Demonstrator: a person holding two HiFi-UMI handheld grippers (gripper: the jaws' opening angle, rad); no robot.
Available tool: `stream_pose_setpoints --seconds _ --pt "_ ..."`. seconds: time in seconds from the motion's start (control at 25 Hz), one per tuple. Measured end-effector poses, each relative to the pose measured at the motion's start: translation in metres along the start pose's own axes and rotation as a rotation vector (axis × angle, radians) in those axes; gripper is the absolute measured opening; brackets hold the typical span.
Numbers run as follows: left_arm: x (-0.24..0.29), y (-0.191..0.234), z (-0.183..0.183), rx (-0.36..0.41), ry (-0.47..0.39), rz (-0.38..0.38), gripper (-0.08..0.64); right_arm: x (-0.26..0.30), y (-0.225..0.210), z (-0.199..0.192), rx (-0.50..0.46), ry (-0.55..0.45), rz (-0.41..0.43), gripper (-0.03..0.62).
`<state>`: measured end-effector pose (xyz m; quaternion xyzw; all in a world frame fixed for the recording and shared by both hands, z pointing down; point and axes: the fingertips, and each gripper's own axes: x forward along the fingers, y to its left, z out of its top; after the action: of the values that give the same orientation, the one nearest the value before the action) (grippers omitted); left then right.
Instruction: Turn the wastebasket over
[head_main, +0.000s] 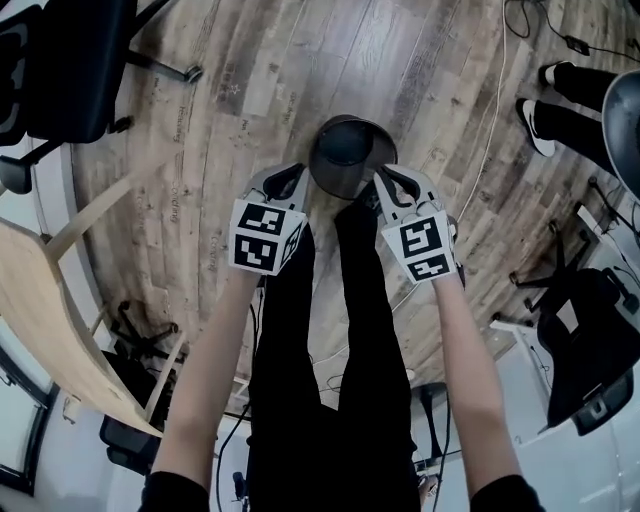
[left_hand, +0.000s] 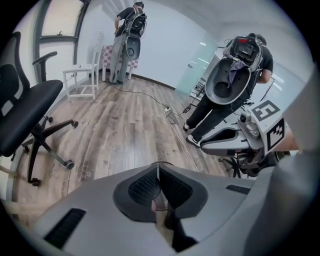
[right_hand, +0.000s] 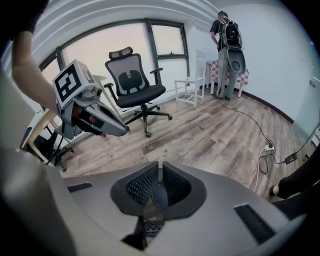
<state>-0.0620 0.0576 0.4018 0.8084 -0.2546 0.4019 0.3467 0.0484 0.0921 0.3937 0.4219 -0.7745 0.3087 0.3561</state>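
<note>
The wastebasket (head_main: 347, 160), dark and round, sits over the wooden floor (head_main: 250, 90) straight ahead of the person's black-trousered legs (head_main: 330, 350), right between the two tools. The left tool (head_main: 299, 181) meets its left side and the right tool (head_main: 386, 181) its right side, each touching the basket's edge. In the left gripper view the jaws are closed to a slit on a thin strip of the basket's wall, with a fine arc of its rim showing just above them. In the right gripper view the jaws are likewise pressed together on a thin dark edge, with mesh visible below them. Whether the basket rests on the floor or hangs from the tools cannot be told.

Both bare forearms reach down and forward, roughly parallel, one at each side of the legs, and the tools point steeply down and lean in toward each other.

Each tool's cube carries black-and-white square markers. Faint print on the floor planks is too small to read.
</note>
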Motion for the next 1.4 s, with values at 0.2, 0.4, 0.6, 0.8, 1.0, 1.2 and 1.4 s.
stream_pose_setpoints --seconds 0.2,0.4,0.6,0.8,1.0,1.2,1.4 --pt "0.026 0.007 -0.014 -0.024 0.001 -0.010 0.063 0.024 -0.015 -0.035 -0.061 0.055 0.011 0.034" --pt "0.054 0.017 -0.026 -0.007 0.025 -0.004 0.097 0.048 -0.033 -0.057 -0.062 0.082 0.000 0.034" --pt "0.097 0.025 -0.039 0.033 0.057 -0.027 0.160 0.083 -0.045 -0.081 -0.074 0.119 0.016 0.038" --pt "0.136 0.025 -0.051 0.052 0.089 -0.026 0.178 0.104 -0.053 -0.100 -0.087 0.157 0.040 0.043" --pt "0.162 0.019 -0.052 -0.061 0.094 -0.043 0.178 0.113 -0.066 -0.104 -0.098 0.154 0.031 0.043" --pt "0.182 0.017 -0.055 -0.173 0.105 -0.019 0.183 0.118 -0.077 -0.108 -0.120 0.158 0.031 0.043" --pt "0.194 0.034 -0.059 -0.112 0.131 0.054 0.199 0.133 -0.086 -0.118 -0.149 0.181 0.035 0.043"
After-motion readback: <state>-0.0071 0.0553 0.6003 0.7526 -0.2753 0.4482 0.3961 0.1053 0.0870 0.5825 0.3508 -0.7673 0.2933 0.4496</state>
